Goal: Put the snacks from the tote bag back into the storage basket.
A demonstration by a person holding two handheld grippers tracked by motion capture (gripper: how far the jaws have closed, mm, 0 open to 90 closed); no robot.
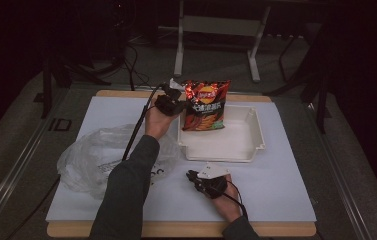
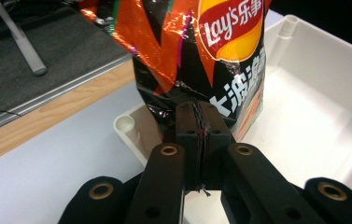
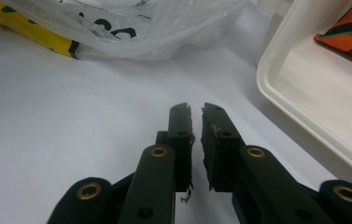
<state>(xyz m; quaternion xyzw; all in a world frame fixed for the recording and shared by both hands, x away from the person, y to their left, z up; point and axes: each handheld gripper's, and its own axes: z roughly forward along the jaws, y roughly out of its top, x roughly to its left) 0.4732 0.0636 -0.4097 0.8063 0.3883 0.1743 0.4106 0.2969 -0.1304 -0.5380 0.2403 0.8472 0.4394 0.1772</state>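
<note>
An orange and black chip bag (image 1: pixel 206 105) stands upright at the far left of a white plastic tray (image 1: pixel 258 135). My left gripper (image 1: pixel 178 102) is shut on the bag's left edge. In the left gripper view the jaws (image 2: pixel 201 108) pinch the crinkled lower edge of the chip bag (image 2: pixel 197 51) above the tray's corner (image 2: pixel 127 126). My right gripper (image 1: pixel 191 175) rests low over the white mat in front of the tray. Its jaws (image 3: pixel 196 109) stand a narrow gap apart with nothing between them.
A crumpled clear plastic bag (image 1: pixel 93 155) lies on the left of the white mat (image 1: pixel 276 190), and in the right gripper view something yellow (image 3: pixel 29 32) shows through the plastic bag (image 3: pixel 155 28). The tray's rim (image 3: pixel 295 107) runs to the right of the right jaws. Cables trail off the table's left side.
</note>
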